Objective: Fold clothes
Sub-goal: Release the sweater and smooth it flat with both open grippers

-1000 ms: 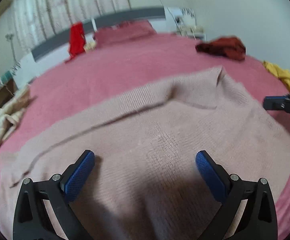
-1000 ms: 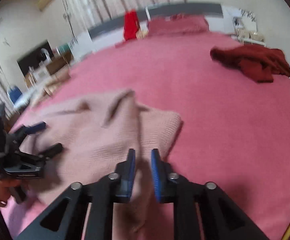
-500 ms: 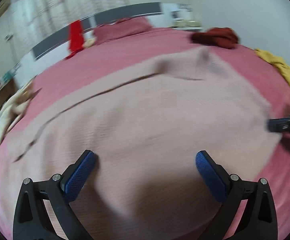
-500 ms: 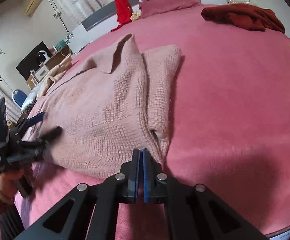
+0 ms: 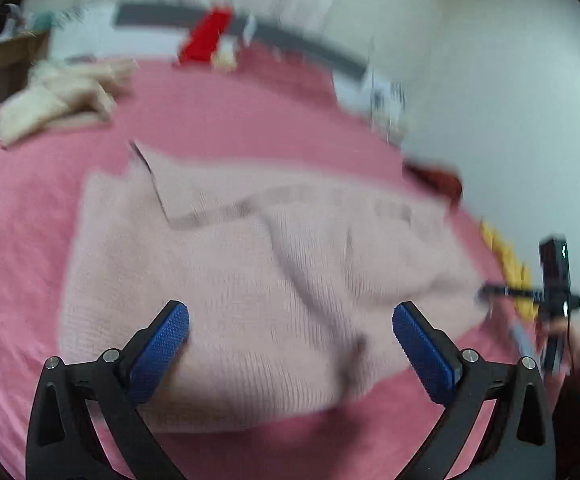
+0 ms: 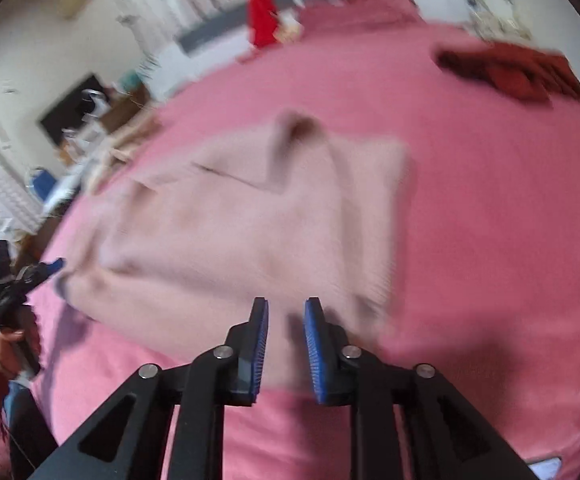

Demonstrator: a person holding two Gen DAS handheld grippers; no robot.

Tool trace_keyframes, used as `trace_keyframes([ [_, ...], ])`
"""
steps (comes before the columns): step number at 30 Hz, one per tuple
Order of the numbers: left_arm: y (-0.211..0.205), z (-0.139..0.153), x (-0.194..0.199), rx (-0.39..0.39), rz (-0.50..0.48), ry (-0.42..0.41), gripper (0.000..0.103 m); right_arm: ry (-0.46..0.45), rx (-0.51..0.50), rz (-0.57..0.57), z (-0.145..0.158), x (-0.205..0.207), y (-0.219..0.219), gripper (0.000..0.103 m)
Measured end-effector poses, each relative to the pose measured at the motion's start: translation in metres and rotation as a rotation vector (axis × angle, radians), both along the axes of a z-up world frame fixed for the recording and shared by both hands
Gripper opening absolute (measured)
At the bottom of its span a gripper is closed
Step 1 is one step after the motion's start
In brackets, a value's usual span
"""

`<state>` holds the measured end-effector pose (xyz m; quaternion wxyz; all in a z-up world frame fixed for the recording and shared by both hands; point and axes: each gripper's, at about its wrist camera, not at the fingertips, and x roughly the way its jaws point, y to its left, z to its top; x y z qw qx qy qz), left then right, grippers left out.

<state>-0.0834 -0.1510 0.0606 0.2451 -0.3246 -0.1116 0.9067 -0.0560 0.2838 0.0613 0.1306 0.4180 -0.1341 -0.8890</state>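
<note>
A pale pink knitted sweater lies spread on the pink bed, with a fold line across its middle. My left gripper hovers over its near edge, wide open, nothing between the blue pads. In the right wrist view the sweater lies ahead with its neck raised at the far side. My right gripper sits at the sweater's near hem, its jaws a narrow gap apart and holding nothing. The left gripper shows at the sweater's left corner, and the right gripper at its right edge. Both views are blurred.
A dark red garment lies at the far right of the bed, with a yellow one at the right edge. A cream garment lies far left. A red item hangs by the grey headboard. A person's hand holds the right gripper.
My right gripper, shut half a second ago at the sweater's hem, now has its fingers slightly apart. The left wrist view has swung, showing the sweater further ahead. Left gripper stays open.
</note>
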Motion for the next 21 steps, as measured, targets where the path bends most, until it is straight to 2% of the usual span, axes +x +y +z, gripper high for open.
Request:
trace_keyframes([
  [2, -0.002, -0.006, -0.009, -0.062, 0.073, 0.007, 0.103, 0.032, 0.035, 0.075, 0.007, -0.016, -0.031, 0.020],
  [6, -0.001, -0.032, -0.034, -0.236, 0.151, -0.075, 0.103, -0.021, 0.208, 0.202, -0.013, -0.068, -0.080, 0.018],
  [8, 0.002, -0.035, -0.038, -0.293, 0.138, -0.063, 0.103, -0.030, 0.303, 0.184, -0.025, -0.094, -0.068, 0.018],
  [13, 0.010, -0.043, -0.047, -0.437, 0.106, -0.031, 0.103, -0.067, 0.140, -0.001, -0.025, -0.125, -0.006, 0.019],
  [15, 0.007, -0.039, -0.045, -0.450, 0.113, -0.034, 0.103, -0.036, 0.074, 0.046, -0.013, -0.114, -0.003, 0.021],
  [21, 0.023, 0.013, -0.045, -0.329, 0.239, 0.190, 0.103, 0.050, -0.097, 0.173, 0.018, -0.095, -0.002, 0.023],
])
